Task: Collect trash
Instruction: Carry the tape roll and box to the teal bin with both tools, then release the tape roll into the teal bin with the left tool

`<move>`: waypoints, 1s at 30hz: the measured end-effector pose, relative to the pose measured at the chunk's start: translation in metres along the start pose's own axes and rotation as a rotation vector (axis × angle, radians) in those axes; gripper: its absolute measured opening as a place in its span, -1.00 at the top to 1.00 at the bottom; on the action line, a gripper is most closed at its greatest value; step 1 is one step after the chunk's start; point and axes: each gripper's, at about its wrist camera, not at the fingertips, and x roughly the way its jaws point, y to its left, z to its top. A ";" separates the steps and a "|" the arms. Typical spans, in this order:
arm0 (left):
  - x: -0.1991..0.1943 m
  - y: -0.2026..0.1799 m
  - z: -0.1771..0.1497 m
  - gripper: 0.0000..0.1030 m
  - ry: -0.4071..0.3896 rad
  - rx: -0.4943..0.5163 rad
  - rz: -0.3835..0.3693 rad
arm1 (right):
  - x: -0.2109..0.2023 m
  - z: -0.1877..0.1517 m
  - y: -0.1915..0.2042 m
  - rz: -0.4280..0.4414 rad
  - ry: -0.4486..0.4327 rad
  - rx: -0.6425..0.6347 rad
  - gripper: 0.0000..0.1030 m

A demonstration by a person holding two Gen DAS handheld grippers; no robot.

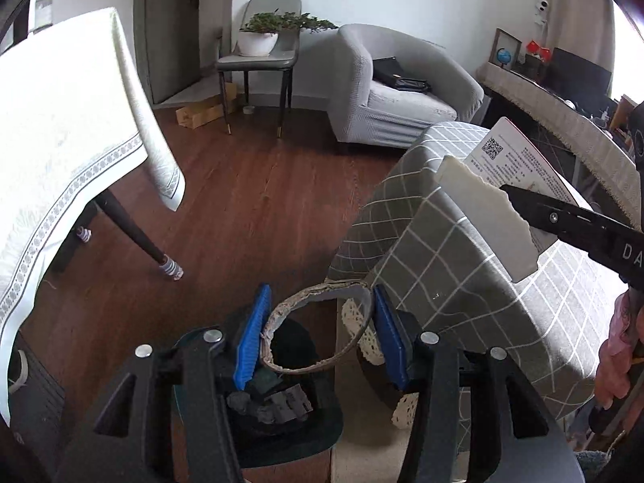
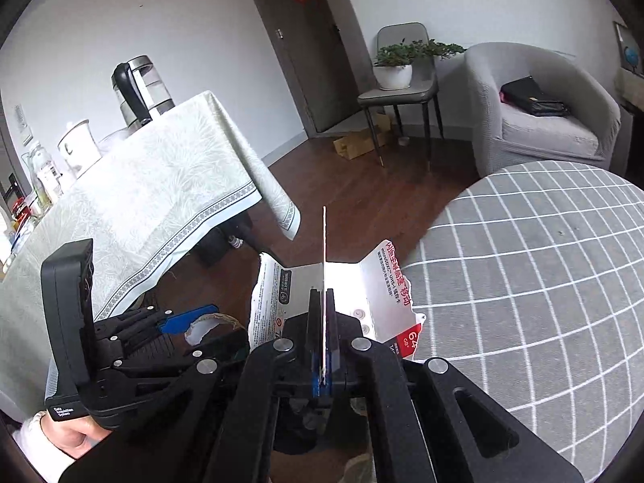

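Note:
My left gripper (image 1: 320, 302) is shut on a torn cardboard ring (image 1: 281, 310), which sits between its blue pads. Right below it stands a dark trash bin (image 1: 318, 442) with black crumpled stuff inside. My right gripper (image 2: 322, 294) is shut on a torn white packaging card (image 2: 382, 281) with red print, seen edge-on between the pads. In the left wrist view that right gripper (image 1: 511, 193) holds the card (image 1: 503, 161) over the round table's edge. The left gripper (image 2: 193, 316) with the ring (image 2: 213, 320) shows low at the left of the right wrist view.
A round table with a grey checked cloth (image 1: 463, 273) (image 2: 543, 281) is on the right. A table under a white cloth (image 1: 60, 141) (image 2: 141, 201) bears a kettle (image 2: 141, 84) and jars. Beyond the wood floor (image 1: 249, 201) are a chair with a plant (image 1: 261, 52) and a grey armchair (image 1: 402, 92).

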 end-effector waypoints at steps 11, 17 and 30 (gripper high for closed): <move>0.016 0.067 -0.040 -0.06 0.096 -0.040 0.084 | 0.048 -0.008 0.051 0.049 0.079 -0.078 0.98; 0.031 0.093 -0.063 -0.06 0.172 -0.062 0.104 | 0.071 -0.012 0.062 0.059 0.115 -0.084 0.97; 0.074 0.132 -0.117 -0.07 0.357 -0.080 0.122 | 0.119 -0.020 0.102 0.105 0.188 -0.123 0.97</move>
